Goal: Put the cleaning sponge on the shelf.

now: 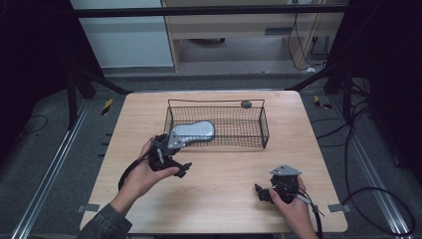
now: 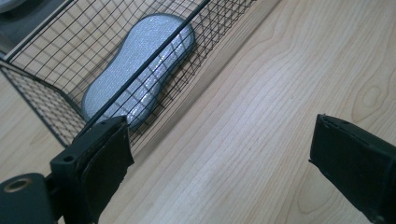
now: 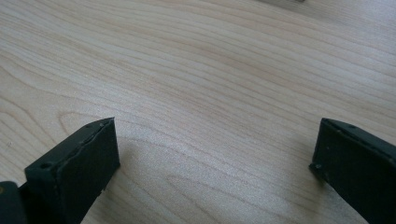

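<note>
Left claw (image 2: 219,154) wide, empty | beside basket (image 2: 56,100) holding sponge (image 2: 140,70) | right claw (image 3: 215,163) wide, empty

Two hands, two open black claws

The left hand (image 1: 144,175) reaches in from the lower left, forearm in a dark sleeve, holding the black two-jaw left claw (image 1: 180,168) with a grey three-cornered plate on top; its jaws stand wide apart with nothing between them. The right hand (image 1: 293,206) grips the black right claw (image 1: 262,193) low at the lower right, jaws likewise spread and bare.
</note>
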Tool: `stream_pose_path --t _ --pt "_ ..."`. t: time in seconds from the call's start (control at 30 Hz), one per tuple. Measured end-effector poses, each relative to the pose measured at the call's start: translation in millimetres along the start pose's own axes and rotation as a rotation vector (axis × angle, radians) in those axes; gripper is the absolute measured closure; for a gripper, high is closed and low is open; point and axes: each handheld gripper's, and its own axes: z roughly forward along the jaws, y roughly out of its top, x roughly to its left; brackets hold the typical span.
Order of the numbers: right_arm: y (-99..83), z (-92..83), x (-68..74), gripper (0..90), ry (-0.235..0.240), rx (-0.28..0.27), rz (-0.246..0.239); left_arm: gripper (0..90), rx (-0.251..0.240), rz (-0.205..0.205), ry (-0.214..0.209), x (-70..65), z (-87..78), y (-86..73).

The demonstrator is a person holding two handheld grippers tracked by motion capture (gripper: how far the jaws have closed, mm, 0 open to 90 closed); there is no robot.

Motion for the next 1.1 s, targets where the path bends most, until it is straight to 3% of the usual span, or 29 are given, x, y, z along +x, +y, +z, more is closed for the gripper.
stream_pose_path --t 0.17,0.37,0.77,1.1 --pt "-0.1 0.0 0.1 0.7 0.0 0.0 0.0 4.9 -0.002 -0.039 0.025 4.0 -0.1 -13.5" --pt "-0.1 -0.1 0.1 0.7 0.0 0.0 0.0 4.9 0.032 -0.083 0.056 16.0 5.3 -37.3" --pt "-0.1 0.0 0.1 0.7 0.0 0.0 0.0 4.3 0.056 -0.218 0.077 43.6 23.7 -78.9" --pt "0.0 0.0 0.1 0.7 0.0 0.0 0.0 4.2 0.07 -0.286 0.094 61.3 34.3 -104.2"
